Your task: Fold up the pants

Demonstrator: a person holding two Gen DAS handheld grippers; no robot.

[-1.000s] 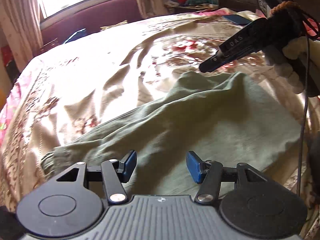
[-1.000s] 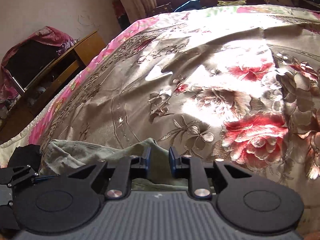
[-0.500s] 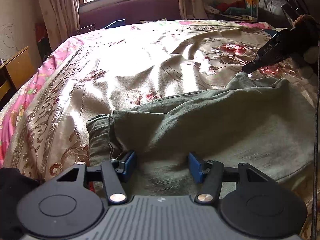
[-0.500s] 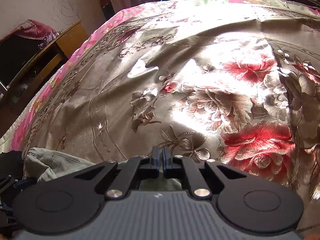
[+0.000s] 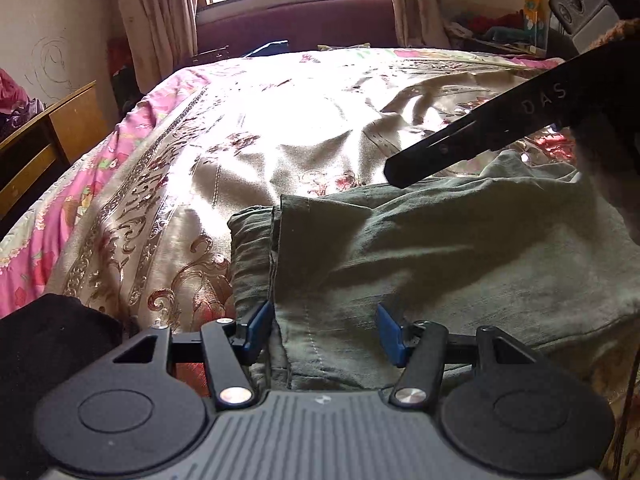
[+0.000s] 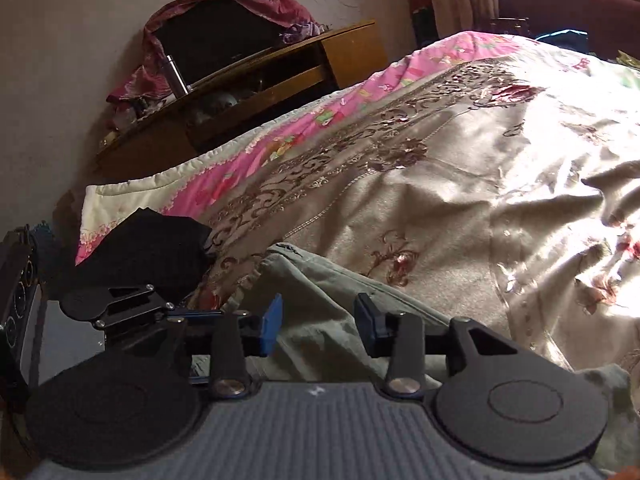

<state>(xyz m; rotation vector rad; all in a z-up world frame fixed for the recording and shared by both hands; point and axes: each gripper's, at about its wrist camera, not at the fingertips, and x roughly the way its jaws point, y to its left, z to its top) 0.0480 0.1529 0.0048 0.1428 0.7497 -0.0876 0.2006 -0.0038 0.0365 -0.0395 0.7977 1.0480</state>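
Olive green pants (image 5: pixel 460 272) lie folded on the flowered bed cover (image 5: pixel 248 140), hem end toward the left. My left gripper (image 5: pixel 325 332) stands open low over the hem edge; the cloth lies under the gap and the blue pads do not press on it. In the right wrist view the right gripper (image 6: pixel 320 326) hovers over the same pants (image 6: pixel 332 292). Its jaws are opening, with cloth below but nothing pinched. One of the right gripper's black fingers (image 5: pixel 460 144) reaches in above the pants' far edge.
A black cloth (image 6: pixel 152 248) lies at the bed's near left corner, beside the left gripper's linkage (image 6: pixel 116 306). A wooden desk (image 6: pixel 256 92) with clutter stands along the wall to the left. A purple headboard (image 5: pixel 296 24) and a window close off the far end.
The right gripper was shut at the pants' far edge; it has swung left toward the hem end and its jaws now stand apart. The left gripper shifted and rolled, staying open.
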